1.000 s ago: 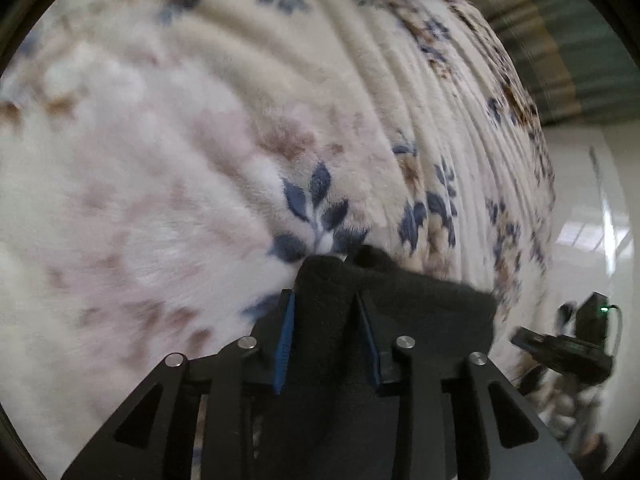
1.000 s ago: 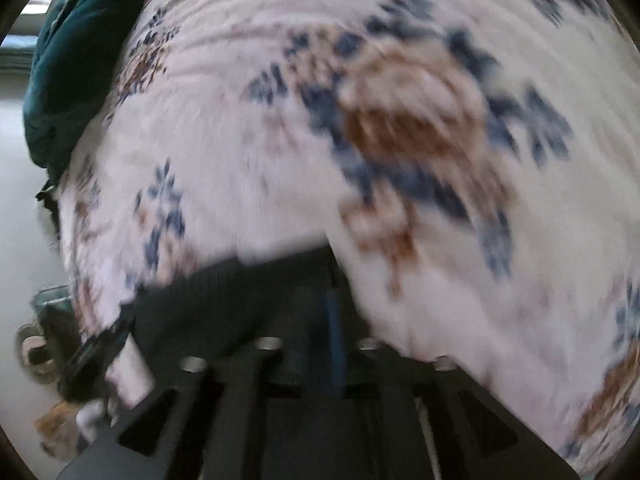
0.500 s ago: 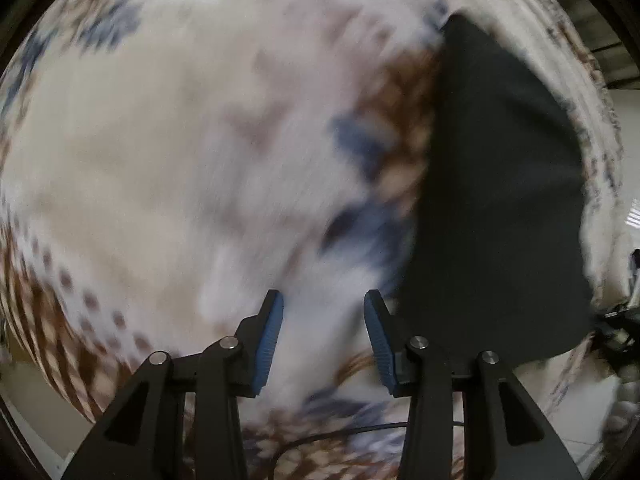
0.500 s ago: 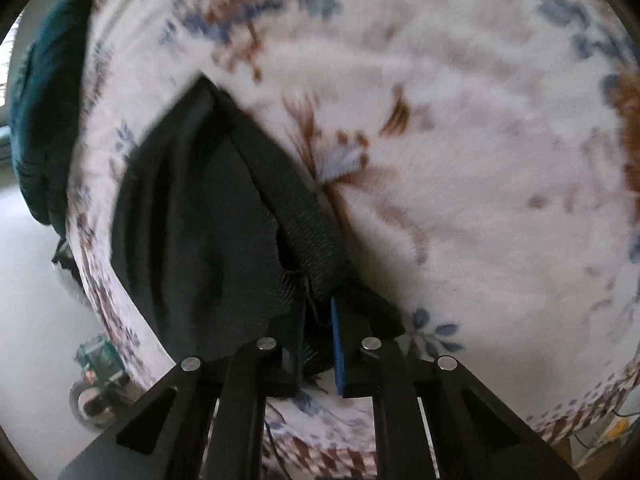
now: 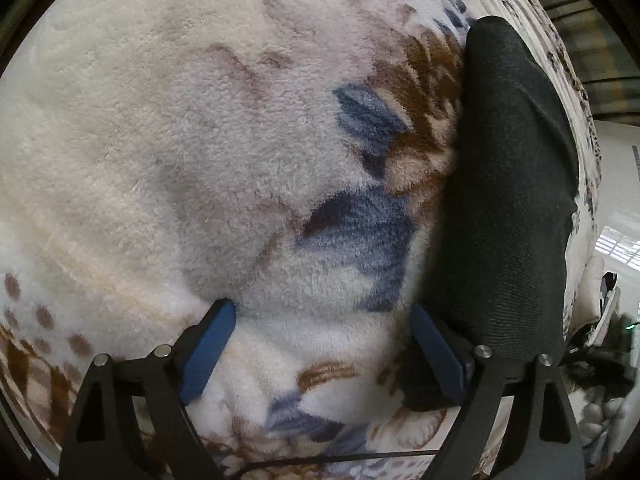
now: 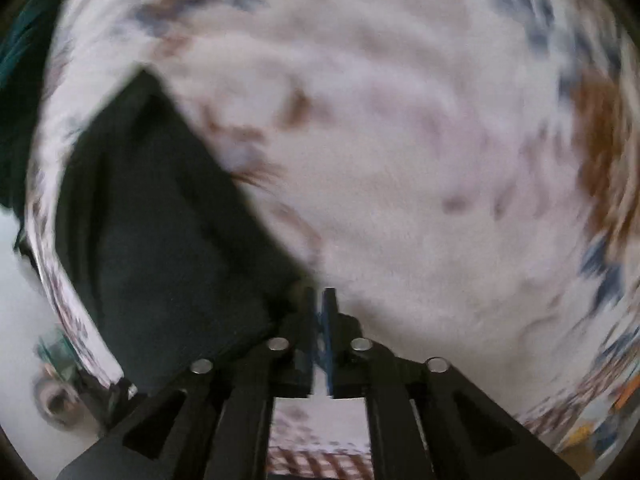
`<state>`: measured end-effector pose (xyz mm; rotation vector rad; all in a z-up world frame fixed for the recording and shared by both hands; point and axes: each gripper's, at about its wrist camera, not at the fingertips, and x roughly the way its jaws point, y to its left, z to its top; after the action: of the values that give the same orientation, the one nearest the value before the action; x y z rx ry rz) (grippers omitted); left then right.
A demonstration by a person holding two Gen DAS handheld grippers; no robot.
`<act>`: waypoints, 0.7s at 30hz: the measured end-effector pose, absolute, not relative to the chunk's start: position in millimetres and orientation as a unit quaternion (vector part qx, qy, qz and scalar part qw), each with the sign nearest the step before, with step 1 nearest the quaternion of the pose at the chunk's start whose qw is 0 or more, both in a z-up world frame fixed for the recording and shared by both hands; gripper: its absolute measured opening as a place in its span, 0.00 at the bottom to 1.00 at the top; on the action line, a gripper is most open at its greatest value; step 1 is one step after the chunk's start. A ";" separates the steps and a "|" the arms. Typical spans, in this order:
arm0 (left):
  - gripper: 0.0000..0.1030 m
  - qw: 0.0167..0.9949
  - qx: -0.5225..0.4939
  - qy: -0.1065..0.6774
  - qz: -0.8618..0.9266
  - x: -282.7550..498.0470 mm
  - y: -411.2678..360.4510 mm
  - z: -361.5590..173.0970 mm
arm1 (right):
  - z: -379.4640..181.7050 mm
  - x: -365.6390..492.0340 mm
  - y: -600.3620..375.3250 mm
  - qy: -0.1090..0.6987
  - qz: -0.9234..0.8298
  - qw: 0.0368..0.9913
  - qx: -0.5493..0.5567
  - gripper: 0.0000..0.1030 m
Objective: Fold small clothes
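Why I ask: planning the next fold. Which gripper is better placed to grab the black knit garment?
Probably left: left gripper is open, black knit garment beside its right finger; right gripper is shut at the garment's corner.

Open fleece blanket [image 5: 192,152] ahead of my left gripper [image 5: 320,332], jaws wide, nothing btwn them. Black garment [image 5: 508,200] crowds its right finger. Right gripper [image 6: 319,308] pinched together at garment's edge; blanket beyond free.

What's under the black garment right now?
The black garment lies on the floral fleece blanket, which shows all around it. Whatever sits beneath the cloth itself is covered. Neither the left gripper nor the right gripper holds it.
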<state>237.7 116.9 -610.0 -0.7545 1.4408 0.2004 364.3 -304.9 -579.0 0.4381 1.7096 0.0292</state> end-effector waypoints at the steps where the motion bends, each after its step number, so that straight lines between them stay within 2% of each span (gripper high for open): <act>1: 0.88 0.683 -0.338 0.641 0.089 237.1 118.1 -610.0 | -558.2 376.8 -289.6 0.735 0.046 0.655 0.168 0.24; 4: 0.90 0.690 -0.343 0.630 0.092 230.4 111.8 -609.7 | -517.2 423.2 -223.5 0.712 0.165 0.675 0.105 0.51; 5: 0.91 0.694 -0.343 0.627 0.094 227.7 108.8 -610.6 | -509.3 439.2 -197.0 0.704 0.205 0.675 0.087 0.53; 9: 0.91 0.706 -0.343 0.610 0.107 219.4 103.7 -608.7 | -503.0 495.4 -55.9 0.665 0.335 0.665 -0.056 0.53; 15: 0.91 0.710 -0.342 0.604 0.116 211.5 95.6 -603.7 | -567.2 520.1 99.4 0.675 0.404 0.579 -0.212 0.53; 16: 0.91 0.711 -0.343 0.603 0.116 208.7 95.5 -603.1 | -580.0 517.4 118.0 0.678 0.401 0.566 -0.242 0.52; 18: 0.91 0.714 -0.343 0.599 0.114 205.9 93.6 -602.2 | -587.6 518.4 129.5 0.678 0.400 0.566 -0.246 0.11; 19: 0.91 0.715 -0.345 0.597 0.115 204.9 92.5 -601.7 | -586.1 520.5 129.9 0.682 0.392 0.572 -0.234 0.06; 21: 0.91 0.717 -0.349 0.591 0.116 204.0 92.6 -600.1 | -576.5 529.1 125.3 0.679 0.384 0.590 -0.208 0.04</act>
<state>204.0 92.6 -600.1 -0.7733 1.3083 0.2576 529.1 125.3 -576.5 -0.4850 1.5803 0.8939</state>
